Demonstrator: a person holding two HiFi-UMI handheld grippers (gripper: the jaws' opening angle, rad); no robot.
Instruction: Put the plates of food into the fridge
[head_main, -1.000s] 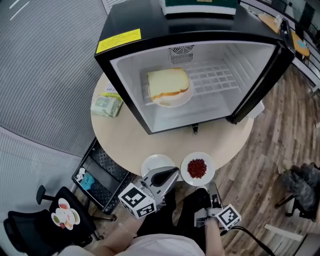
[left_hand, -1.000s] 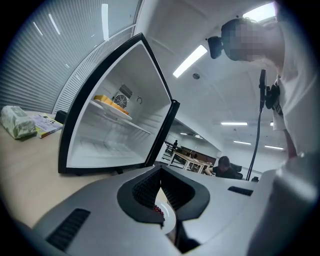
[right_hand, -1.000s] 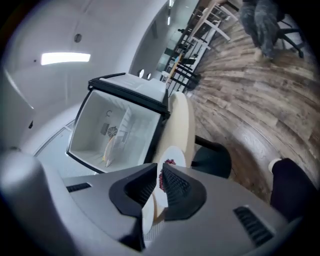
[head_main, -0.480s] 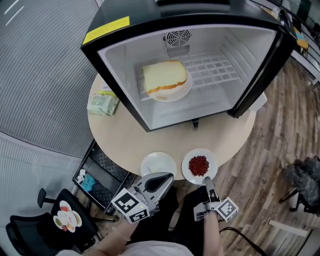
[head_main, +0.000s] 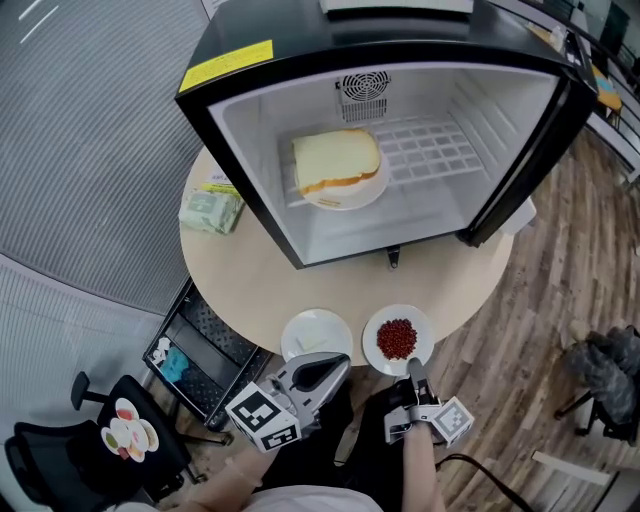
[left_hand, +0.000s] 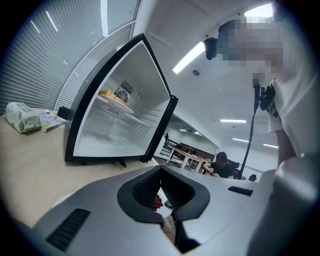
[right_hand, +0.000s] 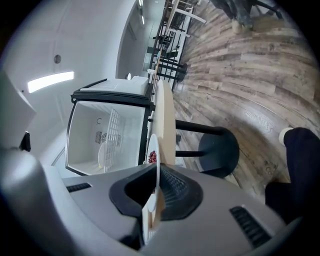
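The right gripper (head_main: 412, 369) has just been closing its jaws, which now pinch the near rim of the plate of small red pieces (head_main: 374, 328) at the round tabletop (head_main: 260, 280) edge. The left gripper (head_main: 338, 359), jaws together and empty, hovers by a bare white plate (head_main: 312, 330). Inside the open fridge (head_main: 240, 40), a sandwich plate (head_main: 352, 201) sits on the shelf.

Nothing can be read with certainty. A yellow label (head_main: 226, 66) on top of the fridge (head_main: 300, 45), at its front left corner, carries dark print too small to make out. The packet (head_main: 212, 209) left of the fridge shows print that is illegible too. The left gripper (head_main: 338, 360) and the right gripper (head_main: 412, 366) each bear black-and-white square markers, without letters.
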